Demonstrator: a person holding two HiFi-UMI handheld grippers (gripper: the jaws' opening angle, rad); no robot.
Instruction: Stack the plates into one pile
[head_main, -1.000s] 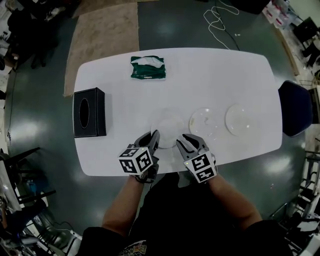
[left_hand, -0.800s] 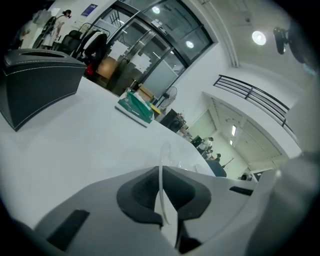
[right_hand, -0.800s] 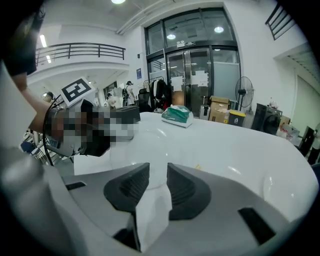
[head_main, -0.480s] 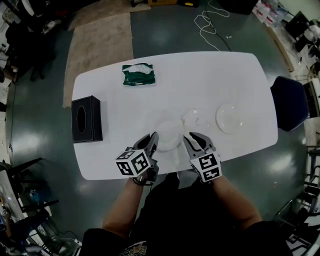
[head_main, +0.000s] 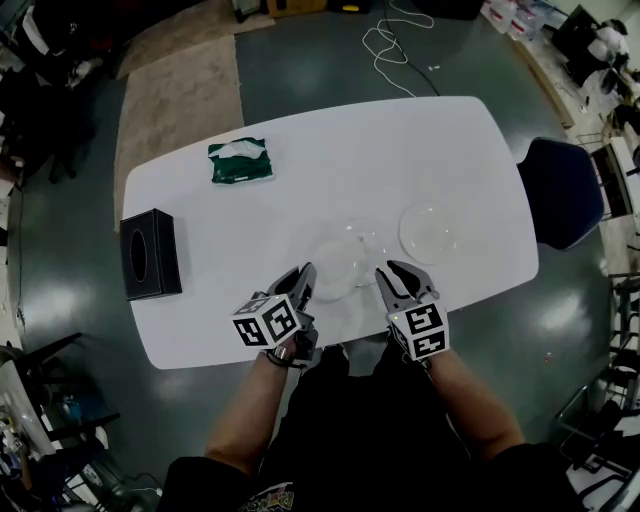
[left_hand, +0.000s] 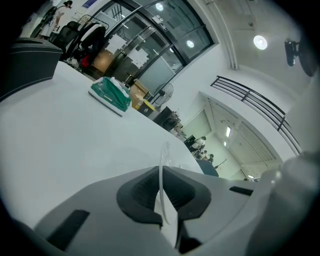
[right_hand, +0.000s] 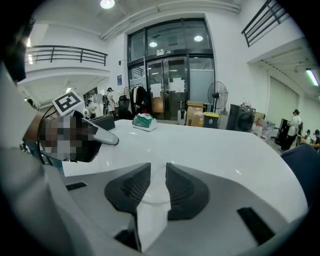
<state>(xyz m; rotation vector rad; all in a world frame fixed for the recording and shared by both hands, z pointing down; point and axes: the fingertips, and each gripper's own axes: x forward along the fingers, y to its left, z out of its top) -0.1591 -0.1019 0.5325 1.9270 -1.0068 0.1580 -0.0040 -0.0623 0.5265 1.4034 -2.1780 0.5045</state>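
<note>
Head view: left gripper (head_main: 305, 276), angled down, pinches plate (head_main: 336, 264).

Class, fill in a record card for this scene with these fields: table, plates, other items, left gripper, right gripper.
table: white, oval
plates: clear; held plate near the front edge; far plate apart, at the right
other items: green packet; black tissue box
left gripper: shut on the held plate's rim
right gripper: jaws apart, have just been closing, gripping nothing
</note>
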